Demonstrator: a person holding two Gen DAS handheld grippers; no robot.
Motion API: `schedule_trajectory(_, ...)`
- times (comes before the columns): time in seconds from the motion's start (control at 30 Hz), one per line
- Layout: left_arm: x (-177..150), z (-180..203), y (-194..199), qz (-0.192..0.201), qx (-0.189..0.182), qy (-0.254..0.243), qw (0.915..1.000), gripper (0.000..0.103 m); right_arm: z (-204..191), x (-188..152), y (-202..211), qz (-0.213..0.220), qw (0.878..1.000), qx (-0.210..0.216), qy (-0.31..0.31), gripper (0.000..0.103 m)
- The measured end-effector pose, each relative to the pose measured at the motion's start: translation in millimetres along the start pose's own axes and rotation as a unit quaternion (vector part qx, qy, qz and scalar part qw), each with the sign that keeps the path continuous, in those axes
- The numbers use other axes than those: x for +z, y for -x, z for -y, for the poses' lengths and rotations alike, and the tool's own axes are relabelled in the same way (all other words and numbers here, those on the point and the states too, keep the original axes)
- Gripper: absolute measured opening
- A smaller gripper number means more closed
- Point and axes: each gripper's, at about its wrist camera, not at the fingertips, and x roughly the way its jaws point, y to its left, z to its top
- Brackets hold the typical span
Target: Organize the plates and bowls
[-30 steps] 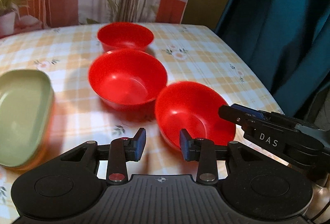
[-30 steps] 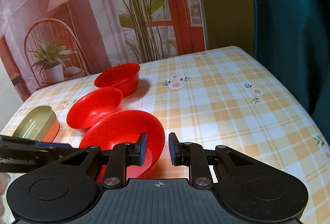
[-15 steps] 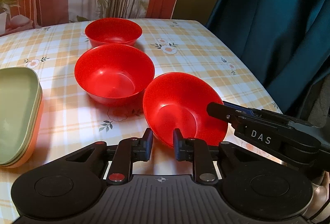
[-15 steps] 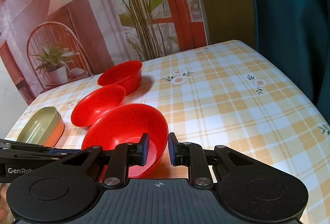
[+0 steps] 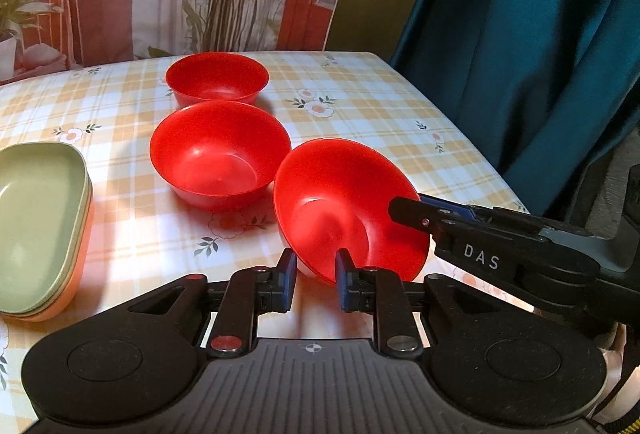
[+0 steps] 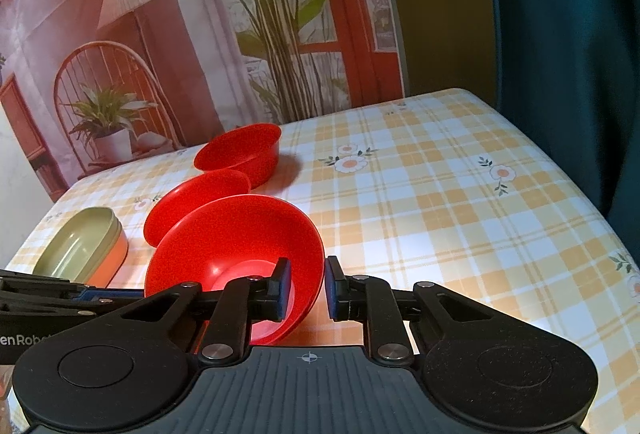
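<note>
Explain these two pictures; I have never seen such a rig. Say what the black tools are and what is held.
A person holds a black two-finger gripper in each hand; a camera on each looks along its fingers. One picture comes from the left gripper, one from the right gripper. On the yellow checked tablecloth stand a far red plastic bowl, a middle red bowl and stacked green and orange plates. The right gripper pinches the rim of a tilted nearest red bowl; whether the left gripper grips its near edge is unclear.

Checked floral tablecloth (image 6: 440,202); printed backdrop (image 6: 192,34) with plant, chair, lamp behind; teal curtain (image 5: 528,34) at right.
</note>
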Motion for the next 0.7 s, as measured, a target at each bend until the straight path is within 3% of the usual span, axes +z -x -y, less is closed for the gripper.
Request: schedule_trajectory(0.7, -9, -11, 40, 0.054, -0.01, 0.017, 0.9983, 0.022, -30, 9, 15, 0.002, 1.0, 0.002, 0.026, 0.018)
